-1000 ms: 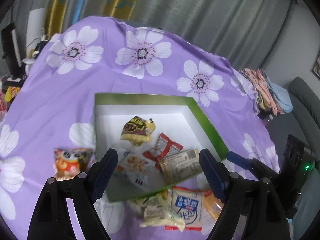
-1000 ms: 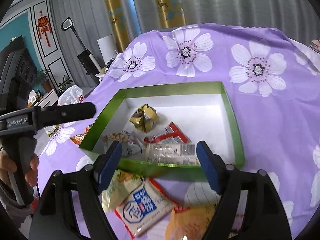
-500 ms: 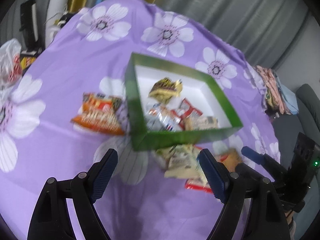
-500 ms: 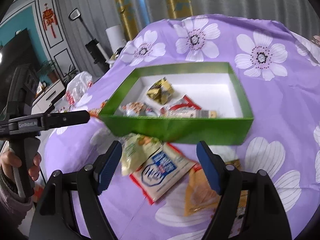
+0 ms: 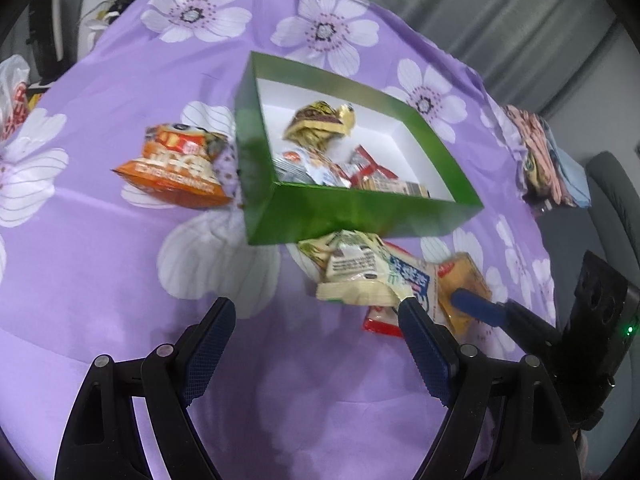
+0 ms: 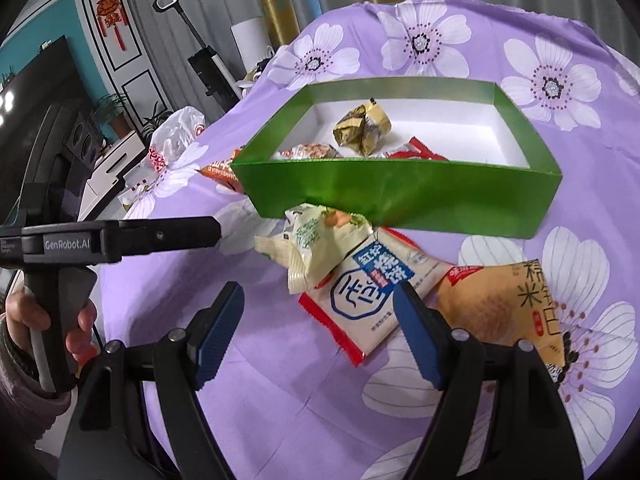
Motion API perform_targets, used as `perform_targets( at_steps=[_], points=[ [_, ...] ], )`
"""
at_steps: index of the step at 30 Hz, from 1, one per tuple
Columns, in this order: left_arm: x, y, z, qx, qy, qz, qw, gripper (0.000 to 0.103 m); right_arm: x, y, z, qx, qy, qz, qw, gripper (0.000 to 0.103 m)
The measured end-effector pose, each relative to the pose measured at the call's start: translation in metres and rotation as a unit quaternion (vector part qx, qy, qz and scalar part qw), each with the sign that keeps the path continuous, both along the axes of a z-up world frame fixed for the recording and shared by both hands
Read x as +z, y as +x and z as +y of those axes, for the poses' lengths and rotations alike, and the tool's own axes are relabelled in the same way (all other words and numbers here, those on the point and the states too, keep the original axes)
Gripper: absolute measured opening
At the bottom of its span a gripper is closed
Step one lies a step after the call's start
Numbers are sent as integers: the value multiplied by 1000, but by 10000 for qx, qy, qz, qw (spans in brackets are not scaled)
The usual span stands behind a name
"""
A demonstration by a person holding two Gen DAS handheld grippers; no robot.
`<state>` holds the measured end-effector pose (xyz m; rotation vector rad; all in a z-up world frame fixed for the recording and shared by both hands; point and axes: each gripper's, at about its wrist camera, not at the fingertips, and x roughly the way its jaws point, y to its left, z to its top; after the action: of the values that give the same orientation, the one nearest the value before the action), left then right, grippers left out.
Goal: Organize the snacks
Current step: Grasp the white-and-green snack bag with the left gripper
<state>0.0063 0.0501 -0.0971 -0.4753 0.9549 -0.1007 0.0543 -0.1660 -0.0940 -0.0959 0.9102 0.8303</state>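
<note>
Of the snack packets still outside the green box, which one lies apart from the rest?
The orange crinkled snack bag, alone beside the green cardboard box's side wall; the other three overlap in a pile before its front wall.

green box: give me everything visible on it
The green box is a shallow, open-topped rectangular tray, glossy green card outside with a white interior, sitting flat on the purple floral cloth. Several snack packets lie inside. A pale green packet touches its near wall; an orange packet lies against one short side. Neither gripper touches it.
</note>
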Motion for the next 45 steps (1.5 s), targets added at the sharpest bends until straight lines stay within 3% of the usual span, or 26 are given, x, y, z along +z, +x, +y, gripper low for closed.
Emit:
perform_targets(
  at_steps=[11,18,31,37,45],
  points=[
    [-8,14,-16,-392,4,103,9992,84,-11,4,16,215,18,125,9997,78],
    [-14,30,-23,-634,-240,123,9976,84,-19,15,29,342,58,146,9993,76],
    [-27,51,-23,-663,-752,159,9948,84,-30,32,45,505,108,224,9984,53],
    [-33,54,-20,-562,-720,237,9955,59,-32,35,44,495,101,219,9985,41],
    [-28,50,-20,-607,-764,125,9951,49,-30,32,44,507,112,135,9986,31]
  ],
)
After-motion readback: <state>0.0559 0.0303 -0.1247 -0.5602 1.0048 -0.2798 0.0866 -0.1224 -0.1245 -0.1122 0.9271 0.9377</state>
